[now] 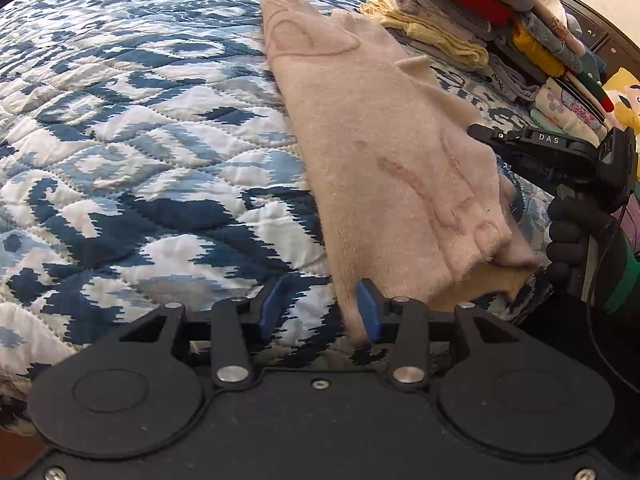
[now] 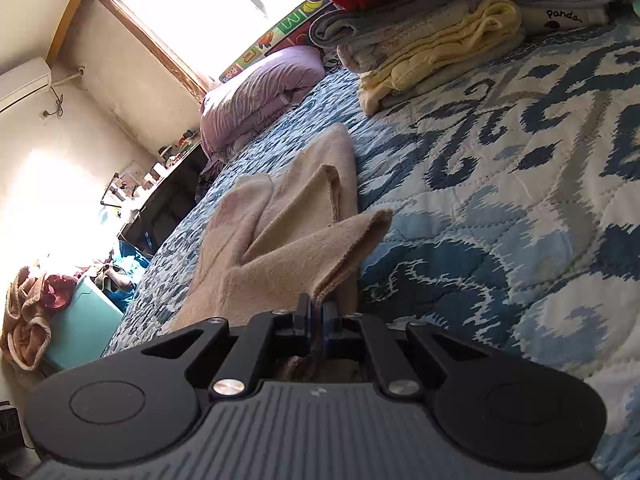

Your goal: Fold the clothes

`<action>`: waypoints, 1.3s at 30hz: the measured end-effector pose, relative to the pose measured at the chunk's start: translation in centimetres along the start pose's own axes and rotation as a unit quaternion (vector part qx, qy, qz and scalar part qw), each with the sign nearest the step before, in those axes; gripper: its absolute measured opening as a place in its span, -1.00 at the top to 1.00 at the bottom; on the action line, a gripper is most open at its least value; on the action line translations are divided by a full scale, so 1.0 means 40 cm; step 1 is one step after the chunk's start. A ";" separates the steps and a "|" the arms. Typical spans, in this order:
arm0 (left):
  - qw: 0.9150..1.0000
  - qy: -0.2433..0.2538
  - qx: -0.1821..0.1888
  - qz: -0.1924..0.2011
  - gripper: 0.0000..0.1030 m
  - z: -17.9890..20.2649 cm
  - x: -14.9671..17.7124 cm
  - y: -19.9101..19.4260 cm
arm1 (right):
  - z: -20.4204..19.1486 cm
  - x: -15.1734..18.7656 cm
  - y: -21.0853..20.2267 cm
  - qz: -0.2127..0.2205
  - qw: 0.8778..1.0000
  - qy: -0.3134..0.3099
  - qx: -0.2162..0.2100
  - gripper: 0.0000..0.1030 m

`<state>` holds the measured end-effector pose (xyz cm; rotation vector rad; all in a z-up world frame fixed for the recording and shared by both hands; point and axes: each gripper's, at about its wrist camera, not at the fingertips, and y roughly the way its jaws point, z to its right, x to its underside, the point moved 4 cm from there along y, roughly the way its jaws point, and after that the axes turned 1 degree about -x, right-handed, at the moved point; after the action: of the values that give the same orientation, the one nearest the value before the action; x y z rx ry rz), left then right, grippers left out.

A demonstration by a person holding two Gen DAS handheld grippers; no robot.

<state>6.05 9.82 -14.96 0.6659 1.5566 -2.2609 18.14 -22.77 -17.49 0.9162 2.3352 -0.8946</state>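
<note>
— Two claws on show. Left claw (image 1: 320, 308): blue pads (image 1: 366, 310) spread wide, nothing clamped. What's at it?

— Edge of the pink cloth (image 1: 384, 152) brushes the inside of its right pad; the other pad stands clear over the quilt (image 1: 132, 152). The cloth runs ahead and away from that claw, one end flat on the quilt, the near end lifted.

— And over to its right?

— Right claw (image 1: 496, 138) is there, black body, a dark-gloved hand (image 1: 572, 236) wrapped round its handle, up against the raised side of the cloth. Beyond it, piles of folded clothes (image 1: 472, 12) along the far edge of the bed.

— Switch to the right wrist camera.

— Right claw (image 2: 318, 312), jaws pinched together on a folded corner of the cloth (image 2: 288, 248). The fabric fans out straight ahead of the pads, a flap sticking out to the right, the rest trailing down onto the quilt (image 2: 520, 200).

— Further out?

— Ahead and right, the folded stack (image 2: 432, 40), yellow piece lowest. Ahead and left, a purple pillow (image 2: 256, 92) under the window (image 2: 200, 4).
</note>
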 end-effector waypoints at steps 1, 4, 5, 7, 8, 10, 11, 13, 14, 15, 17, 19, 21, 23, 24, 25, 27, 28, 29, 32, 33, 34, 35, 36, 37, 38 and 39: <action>1.000 -0.002 0.003 0.003 0.23 0.000 -0.002 -0.005 | -0.001 0.001 -0.002 0.003 1.000 0.002 -0.003 0.87; 1.000 0.002 0.001 0.023 0.23 0.012 -0.012 -0.034 | 0.008 -0.001 -0.005 0.005 1.000 0.014 -0.018 0.87; 0.999 0.006 -0.005 0.033 0.23 0.018 -0.020 -0.045 | 0.011 -0.001 -0.006 0.005 1.000 0.016 -0.022 0.87; 0.999 0.008 -0.011 0.052 0.23 0.027 -0.048 -0.059 | 0.015 0.000 -0.008 0.006 0.999 0.018 -0.030 0.87; 0.998 0.008 -0.009 0.061 0.23 0.033 -0.066 -0.063 | 0.017 0.000 -0.009 0.006 0.999 0.018 -0.034 0.87; 0.997 0.021 -0.009 0.075 0.23 0.050 -0.114 -0.059 | 0.021 0.001 -0.010 0.006 0.999 0.020 -0.041 0.87; 0.996 0.032 -0.012 0.078 0.23 0.059 -0.142 -0.049 | 0.023 0.002 -0.011 0.006 0.999 0.021 -0.045 0.86; 0.994 0.062 -0.023 0.083 0.23 0.077 -0.210 -0.017 | 0.027 0.003 -0.013 0.006 0.998 0.022 -0.053 0.86; 0.993 0.077 -0.029 0.085 0.23 0.086 -0.246 -0.001 | 0.029 0.003 -0.014 0.007 0.998 0.023 -0.057 0.86; 0.992 0.089 -0.032 0.087 0.24 0.093 -0.283 0.020 | 0.031 0.004 -0.015 0.007 0.998 0.024 -0.061 0.86; 0.989 0.109 -0.033 0.092 0.25 0.107 -0.362 0.067 | 0.031 0.000 -0.015 0.009 0.997 0.021 -0.068 0.86; 0.987 0.124 -0.043 0.092 0.27 0.111 -0.436 0.124 | 0.020 -0.014 -0.012 0.016 0.997 0.010 -0.076 0.86; 0.985 0.135 -0.054 0.092 0.29 0.108 -0.505 0.183 | 0.011 -0.024 -0.004 0.018 0.997 -0.003 -0.076 0.86; 0.985 0.133 -0.068 0.091 0.30 0.086 -0.559 0.243 | 0.018 -0.019 0.012 0.009 0.998 -0.003 -0.068 0.86; 0.986 0.124 -0.074 0.081 0.30 0.065 -0.578 0.277 | 0.027 -0.014 0.020 0.005 0.998 0.003 -0.065 0.86; 0.989 0.112 -0.076 0.058 0.30 0.041 -0.588 0.316 | 0.033 -0.012 0.024 0.003 0.998 0.007 -0.065 0.86; 0.992 0.097 -0.071 0.020 0.27 0.006 -0.595 0.374 | 0.040 -0.010 0.027 0.002 0.998 0.010 -0.066 0.86; 0.992 0.102 -0.065 0.026 0.27 0.003 -0.599 0.378 | 0.039 -0.008 0.028 0.001 0.998 0.009 -0.065 0.86; 0.992 0.102 -0.059 0.035 0.27 0.002 -0.605 0.373 | 0.039 -0.005 0.031 -0.001 0.998 0.006 -0.063 0.86; 0.992 0.096 -0.042 0.070 0.29 -0.001 -0.627 0.342 | 0.045 -0.002 0.036 -0.004 0.998 0.013 -0.067 0.86; 0.992 0.092 -0.041 0.081 0.29 -0.005 -0.638 0.339 | 0.049 -0.002 0.037 -0.004 0.997 0.019 -0.070 0.86; 0.991 0.087 -0.043 0.091 0.28 -0.011 -0.651 0.342 | 0.053 -0.002 0.038 -0.005 0.997 0.026 -0.073 0.86; 0.991 0.083 -0.047 0.098 0.31 -0.020 -0.665 0.350 | 0.055 -0.001 0.038 -0.005 0.997 0.029 -0.076 0.86; 0.991 0.076 -0.047 0.101 0.32 -0.029 -0.681 0.365 | 0.056 -0.001 0.039 -0.005 0.996 0.032 -0.077 0.86; 0.992 0.065 -0.044 0.099 0.32 -0.040 -0.697 0.384 | 0.057 0.000 0.039 -0.005 0.996 0.033 -0.079 0.86; 0.993 0.053 -0.048 0.091 0.31 -0.053 -0.712 0.409 | 0.058 0.000 0.038 -0.005 0.996 0.034 -0.080 0.86; 0.994 0.047 -0.055 0.078 0.31 -0.062 -0.718 0.436 | 0.058 0.001 0.038 -0.005 0.996 0.035 -0.081 0.86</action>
<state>39.50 5.79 -13.92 0.8419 1.5991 -2.0411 19.66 -23.56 -19.69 0.8831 2.4331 -0.6743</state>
